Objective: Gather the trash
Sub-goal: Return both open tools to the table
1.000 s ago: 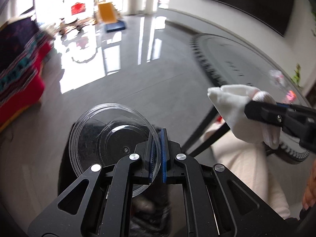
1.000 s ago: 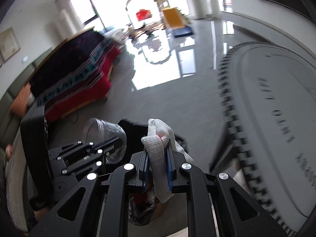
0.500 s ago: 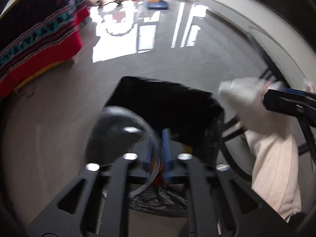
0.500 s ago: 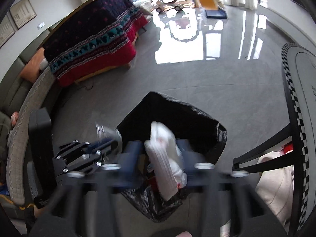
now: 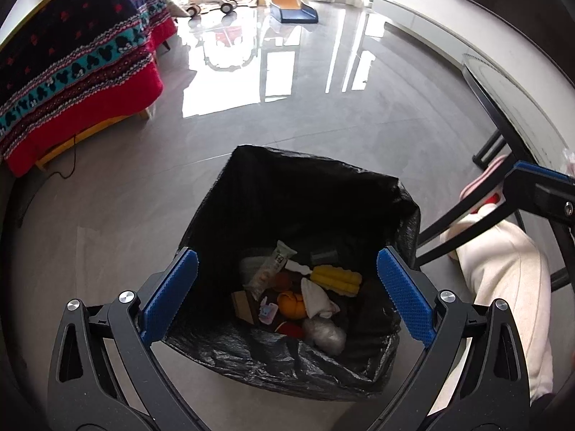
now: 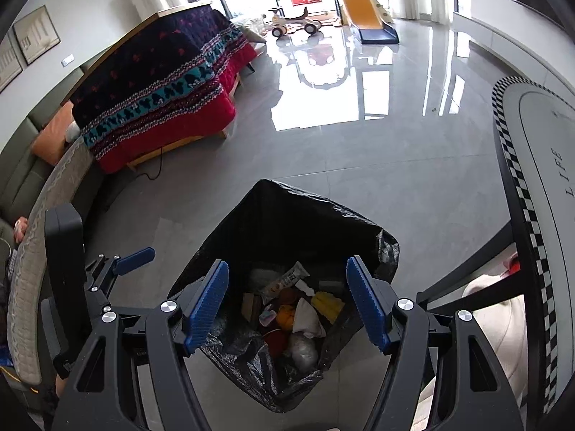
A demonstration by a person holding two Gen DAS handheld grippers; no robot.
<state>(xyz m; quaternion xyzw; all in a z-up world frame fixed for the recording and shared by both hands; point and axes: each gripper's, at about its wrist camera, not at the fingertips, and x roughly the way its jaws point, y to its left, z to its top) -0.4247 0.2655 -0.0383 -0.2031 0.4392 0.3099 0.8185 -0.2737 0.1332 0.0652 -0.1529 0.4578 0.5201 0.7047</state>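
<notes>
Both tongs hang over the black bin bag (image 5: 309,194) on the grey floor (image 5: 151,194). Left tongs (image 5: 287,283): jaws opening, spread wide, nothing between them. Right tongs (image 6: 287,301): parted partway, empty. Trash lies in the bag's bottom: white cloth (image 5: 316,298), yellow ridged piece (image 5: 336,278), snack wrapper (image 5: 269,269), crumpled clear plastic (image 5: 325,334). Round counter (image 6: 539,165) at right.

Glossy grey floor tiles (image 5: 287,115) mirror the windows beside a crinkled, shiny black plastic bin liner (image 5: 323,194).
</notes>
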